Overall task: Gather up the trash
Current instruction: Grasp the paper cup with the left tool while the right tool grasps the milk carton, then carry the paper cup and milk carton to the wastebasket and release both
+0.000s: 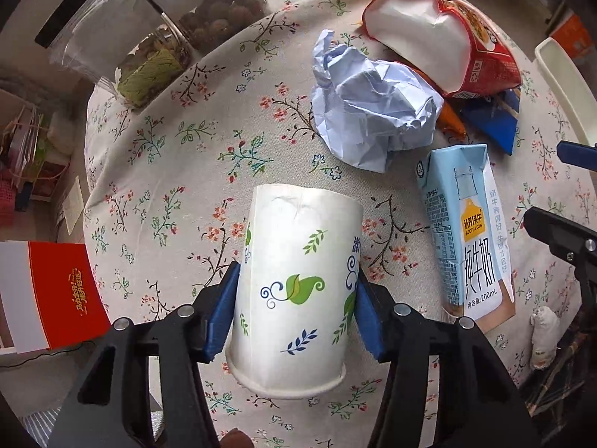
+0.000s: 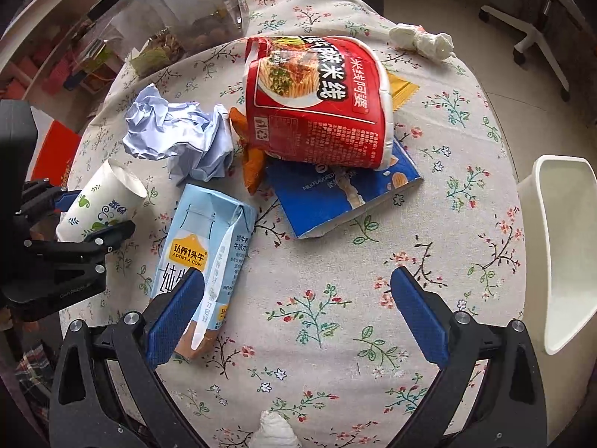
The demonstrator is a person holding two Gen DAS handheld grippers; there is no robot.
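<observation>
My left gripper (image 1: 296, 310) is shut on a white paper cup (image 1: 294, 283) with green leaf print, its pads on both sides; the cup lies on its side, also in the right wrist view (image 2: 102, 201). My right gripper (image 2: 298, 313) is open and empty above the floral tablecloth (image 2: 335, 321), its left finger over a light blue milk carton (image 2: 209, 242), which also shows in the left wrist view (image 1: 466, 231). Crumpled pale blue paper (image 1: 373, 112), a red noodle bowl on its side (image 2: 317, 104), a blue wrapper (image 2: 347, 194) and an orange wrapper (image 2: 250, 164) lie beyond.
Clear jars with snacks (image 1: 156, 30) stand at the table's far left. A white bin (image 2: 563, 246) sits at the right edge. Knotted white cloth pieces (image 2: 421, 41) hang at the cloth's corners. A red box (image 1: 56, 295) lies off the table's left.
</observation>
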